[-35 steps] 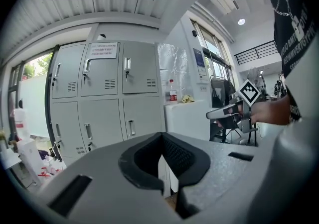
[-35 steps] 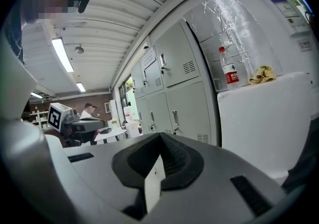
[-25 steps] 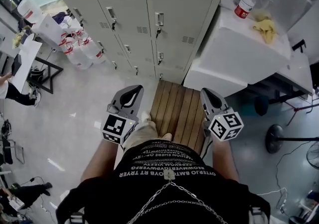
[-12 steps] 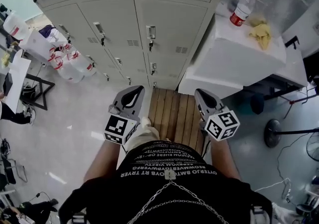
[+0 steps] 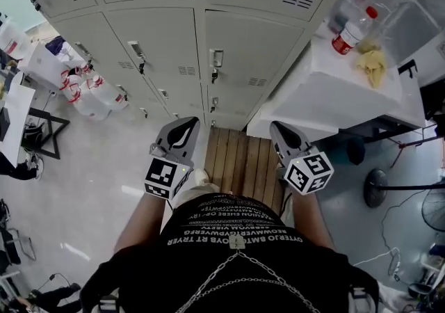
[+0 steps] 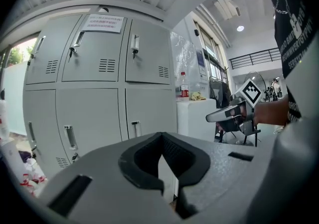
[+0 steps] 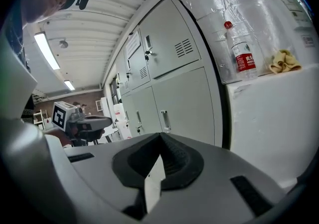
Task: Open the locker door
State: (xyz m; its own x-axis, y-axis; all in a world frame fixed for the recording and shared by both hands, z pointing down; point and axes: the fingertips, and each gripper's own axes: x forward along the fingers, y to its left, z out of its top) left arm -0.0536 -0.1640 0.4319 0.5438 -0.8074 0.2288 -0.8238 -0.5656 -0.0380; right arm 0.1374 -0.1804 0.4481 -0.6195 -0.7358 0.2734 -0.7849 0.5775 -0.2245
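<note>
I hold left tool (image 5: 185, 122) and right tool (image 5: 278, 126) closed, empty — both short of the shut grey metal locker door (image 5: 257, 51), above brown wooden slats (image 5: 236, 158).

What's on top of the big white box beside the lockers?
A bottle with a red cap and a crumpled yellow cloth sit on the white box. Its inside is hidden.

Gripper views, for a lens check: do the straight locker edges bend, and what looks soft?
Left gripper view: lockers bow outward, corners go dark, the near jaws look slightly soft. Right gripper view: same bowing, bottle crisp. Head view: edges far straighter.
</note>
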